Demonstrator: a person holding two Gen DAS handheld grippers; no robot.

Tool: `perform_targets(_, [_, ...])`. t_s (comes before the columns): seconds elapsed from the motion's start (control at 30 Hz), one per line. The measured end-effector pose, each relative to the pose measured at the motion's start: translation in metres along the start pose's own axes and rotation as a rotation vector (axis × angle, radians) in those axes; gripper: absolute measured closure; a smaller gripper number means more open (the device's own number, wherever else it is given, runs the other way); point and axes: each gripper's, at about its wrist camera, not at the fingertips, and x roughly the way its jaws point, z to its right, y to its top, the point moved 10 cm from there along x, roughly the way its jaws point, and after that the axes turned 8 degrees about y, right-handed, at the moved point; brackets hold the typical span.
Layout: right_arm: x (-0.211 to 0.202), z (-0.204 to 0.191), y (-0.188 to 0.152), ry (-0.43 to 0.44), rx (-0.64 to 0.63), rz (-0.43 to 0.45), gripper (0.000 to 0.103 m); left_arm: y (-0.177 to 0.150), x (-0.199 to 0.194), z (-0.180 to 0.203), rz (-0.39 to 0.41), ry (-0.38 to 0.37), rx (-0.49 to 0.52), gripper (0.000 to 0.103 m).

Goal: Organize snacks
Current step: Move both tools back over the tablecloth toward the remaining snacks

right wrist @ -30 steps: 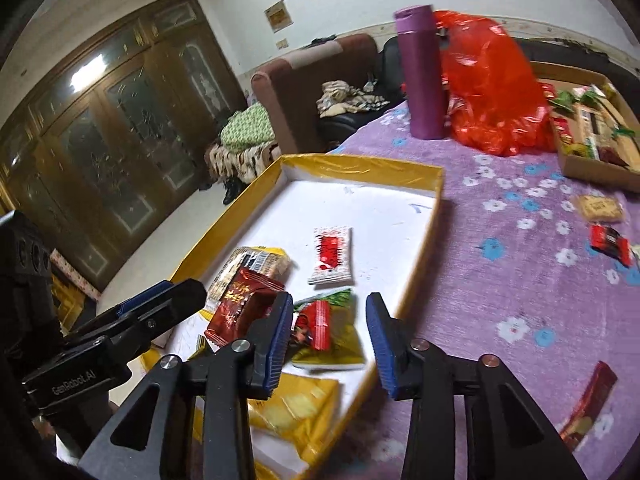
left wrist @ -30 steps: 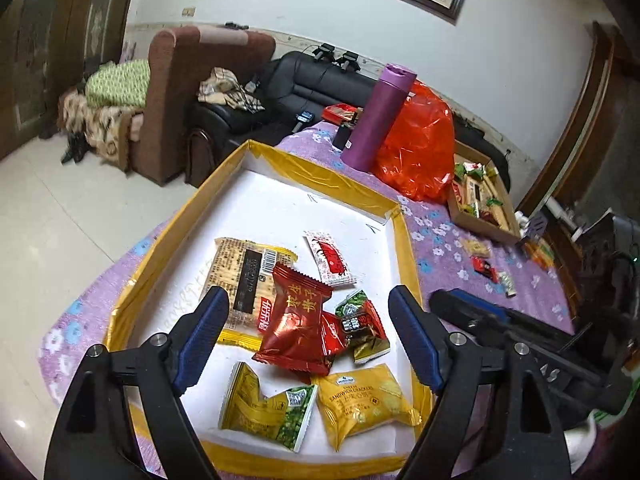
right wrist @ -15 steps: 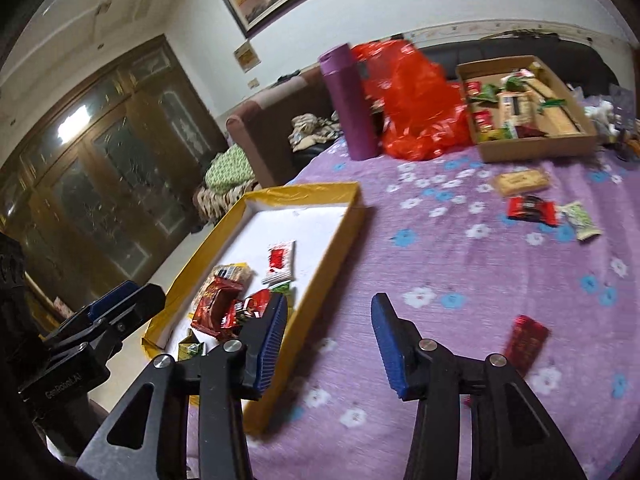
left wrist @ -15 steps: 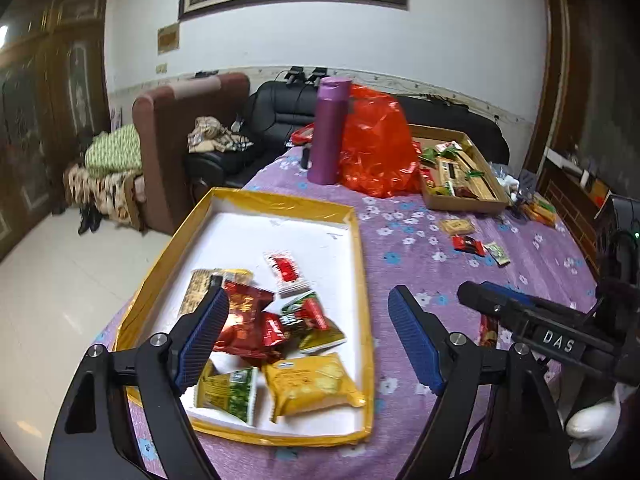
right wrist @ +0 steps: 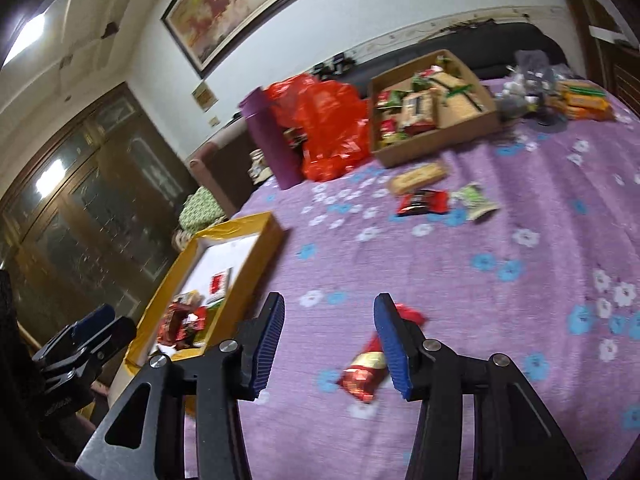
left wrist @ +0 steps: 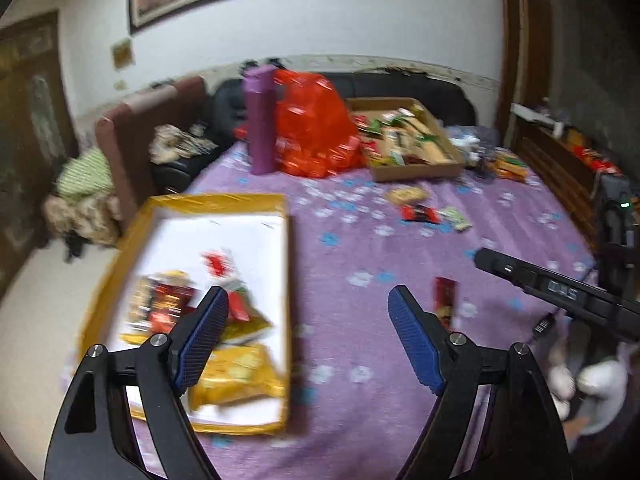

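Left wrist view is showing the left gripper (left wrist: pixel 308 336) hanging with its blue-padded jaws spread wide and holding nothing, above the purple flowered tablecloth (left wrist: pixel 360 248). At nine o'clock the shallow gold-rimmed white tray (left wrist: pixel 224 204) is holding a blurred heap of wrapped snacks. At two o'clock a long red foil snack packet (left wrist: pixel 445 300) is lying loose on the cloth; the right tool's black body is reaching in at three o'clock.

Right wrist view is showing the right gripper (right wrist: pixel 328 340), also wide apart and carrying nothing, hovering just over that red packet (right wrist: pixel 366 372), which is lying at five o'clock, partly behind the right finger. At one o'clock a dark red wrapper (right wrist: pixel 422 203), a tan biscuit pack (right wrist: pixel 418 177) and a green-white sachet (right wrist: pixel 476 200) are waiting loose.

The step in hand is probably fetching the next stray snack. Next, the right jaws need lowering astride the red packet, then closing.
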Motion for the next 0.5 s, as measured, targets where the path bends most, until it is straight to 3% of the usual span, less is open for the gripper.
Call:
perform_targets(0.23, [-0.019,0.062,0.024,-0.148,0.004,0.022,0.053,-0.009,0.006,0.047,-0.050,-0.249,-0.026,0.021])
perform_targets(0.5, [0.023,0.129,0.060,-0.268,0.027,-0.054,0.053,-0.030,0.023,0.087,-0.135,-0.327,0.041,0.021])
